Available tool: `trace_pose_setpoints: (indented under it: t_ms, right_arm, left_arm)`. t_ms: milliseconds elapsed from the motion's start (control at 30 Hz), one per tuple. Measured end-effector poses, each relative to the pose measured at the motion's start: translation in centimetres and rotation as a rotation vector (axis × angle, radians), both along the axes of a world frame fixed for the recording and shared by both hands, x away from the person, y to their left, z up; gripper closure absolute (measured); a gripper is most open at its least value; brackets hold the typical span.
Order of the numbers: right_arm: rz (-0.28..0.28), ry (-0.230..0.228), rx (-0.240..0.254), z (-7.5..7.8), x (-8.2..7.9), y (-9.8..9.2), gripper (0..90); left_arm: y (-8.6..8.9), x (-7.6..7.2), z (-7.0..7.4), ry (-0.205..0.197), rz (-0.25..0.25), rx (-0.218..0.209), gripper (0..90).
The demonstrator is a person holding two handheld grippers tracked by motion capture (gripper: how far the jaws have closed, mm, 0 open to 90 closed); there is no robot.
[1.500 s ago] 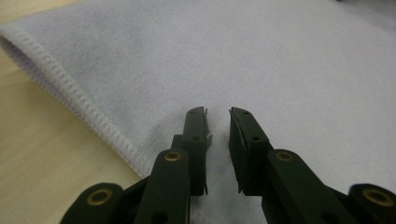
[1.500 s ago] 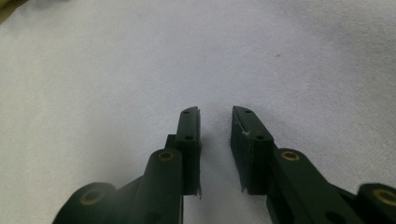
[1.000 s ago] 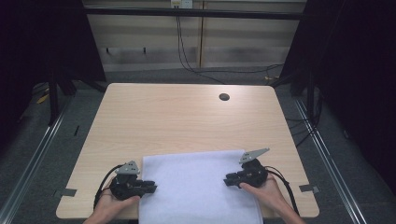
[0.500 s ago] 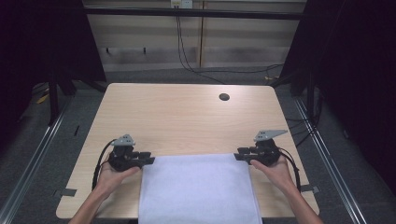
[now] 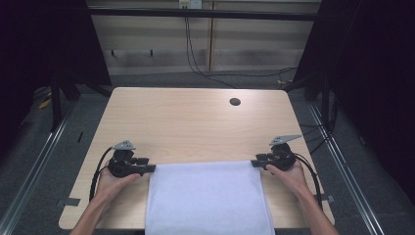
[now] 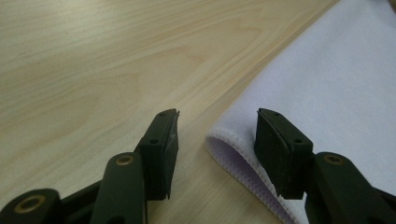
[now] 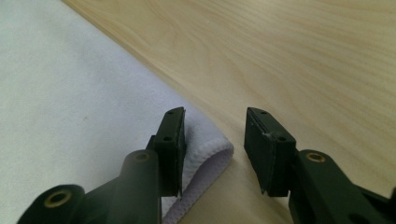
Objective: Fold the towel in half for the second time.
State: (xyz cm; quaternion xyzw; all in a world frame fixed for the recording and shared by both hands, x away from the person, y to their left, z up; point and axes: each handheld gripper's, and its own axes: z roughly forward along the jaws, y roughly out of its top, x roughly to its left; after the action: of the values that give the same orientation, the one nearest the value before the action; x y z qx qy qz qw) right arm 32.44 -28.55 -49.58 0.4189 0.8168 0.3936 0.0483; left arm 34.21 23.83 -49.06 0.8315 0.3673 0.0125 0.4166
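Observation:
A white cloth [image 5: 208,200] lies flat on the wooden table [image 5: 195,127], doubled over, and hangs over the near edge. My left gripper [image 5: 149,168] rests at its far left corner and is open. In the left gripper view the gripper [image 6: 217,126] has the cloth [image 6: 327,84] corner lying loose between its jaws, the folded hem under the right jaw. My right gripper [image 5: 255,162] sits open at the far right corner. In the right gripper view the gripper [image 7: 215,126] shows the cloth [image 7: 70,93] corner beneath its left jaw, ungripped.
A dark round cable hole [image 5: 235,102] sits in the table's far right part. Bare wood stretches beyond the cloth. Cables [image 5: 98,171] trail from both grippers toward the near edge. Metal frame rails [image 5: 34,166] run along both sides of the table.
Both grippers moved away from the person, from the cloth's sides to its far corners, then slightly outward. The cloth now lies still with both corners loose.

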Motion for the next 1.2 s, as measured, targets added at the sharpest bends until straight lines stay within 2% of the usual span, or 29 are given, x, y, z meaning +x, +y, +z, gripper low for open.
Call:
trace_pose_setpoints:
  t_ms: [67,133,333,433,533,633,733,867,967,1000,1100,1167,1200]
  right_arm:
    - [-0.003,0.002,-0.002,-0.1,0.1,-0.2,57.6]
    - [0.003,0.011,0.020,-0.2,0.1,-0.2,57.4]
    - [0.027,0.011,-0.015,-0.5,0.0,0.5,58.4]
    - [0.039,0.003,-0.031,-0.5,-0.1,0.5,66.2]
    - [0.046,0.017,-0.031,-0.5,-0.2,0.6,76.2]
    - [0.048,0.025,-0.024,-0.6,-0.2,0.7,82.6]
    - [0.051,0.031,-0.032,-0.5,-0.2,0.8,85.3]
    - [0.051,0.033,-0.032,-0.5,-0.1,0.8,85.8]
    - [0.050,0.030,-0.033,-0.5,-0.2,0.9,85.9]
    - [0.049,0.030,-0.034,-0.5,-0.2,0.9,85.9]
    - [0.048,0.033,-0.031,-0.5,-0.2,0.8,85.8]
    - [0.046,0.035,-0.031,-0.5,-0.2,0.9,85.9]
    - [0.044,0.035,-0.032,-0.5,-0.2,0.9,85.8]
  left_arm:
    - [-0.1,0.0,-0.1,0.003,-0.007,-0.001,47.3]
    - [-0.3,0.0,-0.2,0.006,-0.017,0.008,45.8]
    - [-0.1,0.0,-0.2,-0.005,-0.001,-0.010,44.3]
    - [0.1,0.2,-0.5,-0.012,0.015,0.005,42.7]
    - [0.0,0.7,-1.1,-0.001,0.039,0.006,40.1]
    - [-0.3,1.0,-1.1,-0.015,0.038,-0.011,40.1]
    - [-0.6,0.8,-1.1,-0.036,0.006,0.002,41.7]
    - [-1.0,0.5,-0.9,-0.060,-0.029,0.020,49.6]
    - [-1.3,0.2,-0.9,-0.051,-0.072,0.029,55.5]
    - [-1.4,0.1,-1.0,-0.050,-0.087,0.034,59.9]
    - [-1.7,0.0,-1.1,-0.043,-0.093,0.052,59.5]
    - [-1.7,-0.1,-1.1,-0.031,-0.086,0.046,59.5]
    - [-1.7,-0.2,-1.0,-0.022,-0.104,0.045,59.6]
